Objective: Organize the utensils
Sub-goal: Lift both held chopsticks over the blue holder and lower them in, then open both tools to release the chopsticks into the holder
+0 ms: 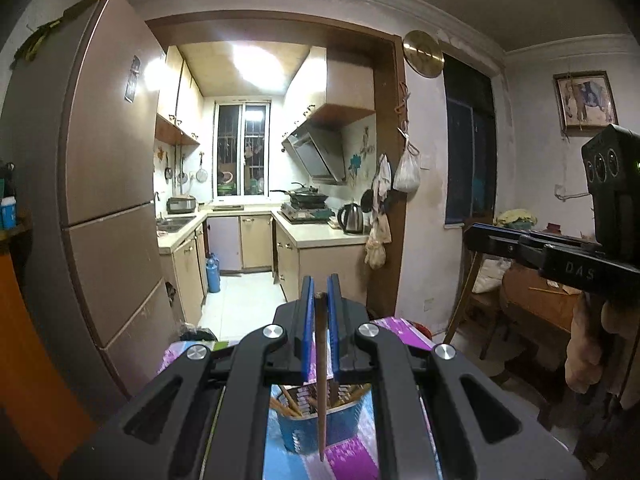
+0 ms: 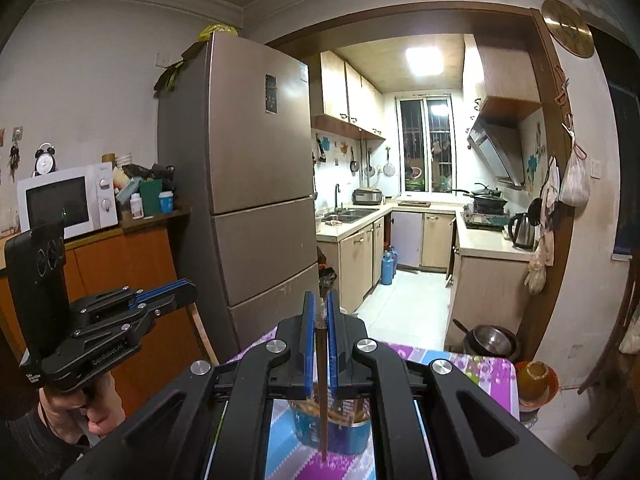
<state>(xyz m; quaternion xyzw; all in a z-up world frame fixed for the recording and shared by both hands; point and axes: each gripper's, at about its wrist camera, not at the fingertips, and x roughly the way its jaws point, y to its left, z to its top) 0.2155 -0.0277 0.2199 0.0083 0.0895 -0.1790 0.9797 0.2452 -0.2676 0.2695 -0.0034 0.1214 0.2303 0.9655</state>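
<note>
In the left wrist view my left gripper is shut on a brown chopstick, which hangs straight down between the blue pads. Below it stands a blue holder with several chopsticks in it, and the held stick's tip reaches past the holder's front wall. In the right wrist view my right gripper is likewise shut on a dark brown chopstick hanging over the same blue holder. Each gripper also shows in the other's view, held level: the right gripper at the right, the left gripper at the left, a hand on its grip.
The holder stands on a table with a purple and blue patterned cloth. A tall bronze fridge stands ahead on the left, beside the kitchen doorway. A microwave sits on an orange cabinet. Wooden furniture and floor pots lie to the right.
</note>
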